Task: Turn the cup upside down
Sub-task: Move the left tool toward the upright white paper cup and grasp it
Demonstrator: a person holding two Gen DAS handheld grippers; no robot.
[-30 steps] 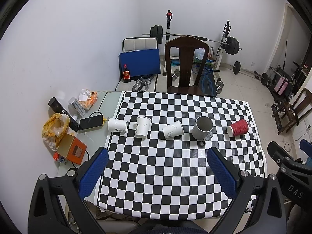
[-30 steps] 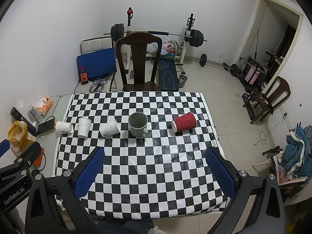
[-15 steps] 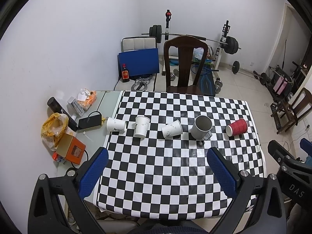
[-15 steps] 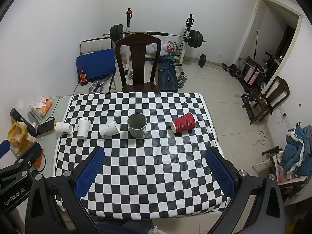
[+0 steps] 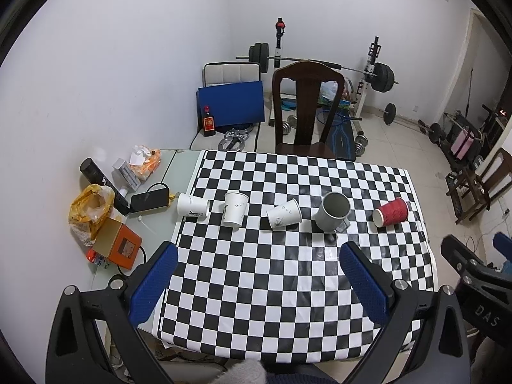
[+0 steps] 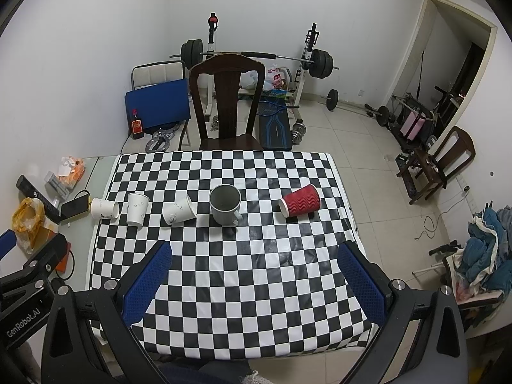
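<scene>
Five cups stand in a row across the checkered table (image 5: 288,288). From the left: a white paper cup on its side (image 5: 193,205), an upright white paper cup (image 5: 235,208), a tipped white paper cup (image 5: 284,214), an upright grey mug (image 5: 332,211) and a red ribbed cup on its side (image 5: 390,212). The right wrist view shows the same row: the grey mug (image 6: 225,204) and the red cup (image 6: 300,204). My left gripper (image 5: 256,275) is open and empty, high above the table's near half. My right gripper (image 6: 254,275) is open and empty too.
A dark wooden chair (image 5: 307,112) stands at the table's far side. Clutter lies on the bare table strip at left: an orange box (image 5: 118,246), a yellow bag (image 5: 89,204), a phone (image 5: 150,200). Gym weights (image 6: 256,54) stand by the back wall.
Both grippers have drifted slightly, so the table sits a little lower and further off in view. The cups have not moved.
</scene>
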